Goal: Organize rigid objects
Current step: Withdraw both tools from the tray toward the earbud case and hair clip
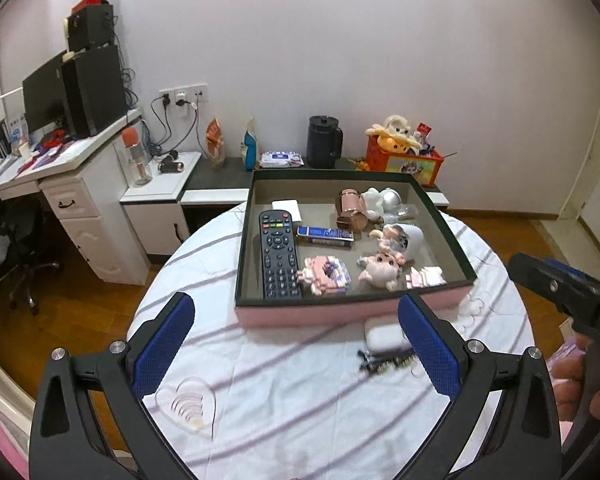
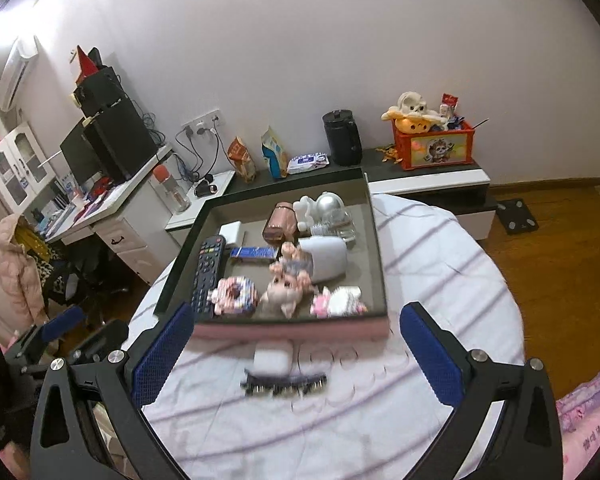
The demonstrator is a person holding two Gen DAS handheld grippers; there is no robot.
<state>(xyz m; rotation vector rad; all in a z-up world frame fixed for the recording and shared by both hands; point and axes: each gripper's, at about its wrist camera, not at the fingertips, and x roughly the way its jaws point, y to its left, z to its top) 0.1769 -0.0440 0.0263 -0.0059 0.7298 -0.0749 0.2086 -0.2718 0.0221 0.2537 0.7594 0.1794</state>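
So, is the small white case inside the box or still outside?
Outside. The white case lies on the tablecloth before the box's pink front wall.

Home bedroom: desk (image 1: 72, 160), plush toys (image 1: 398, 132)

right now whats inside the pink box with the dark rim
A black remote control, blue flat packet, copper-coloured cup, white figurines and pink toy pigs. Whatever lies beneath them is hidden.

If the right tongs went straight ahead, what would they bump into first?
Probably the small white case on the tablecloth, with the black hair clip just before it; depth is hard to judge.
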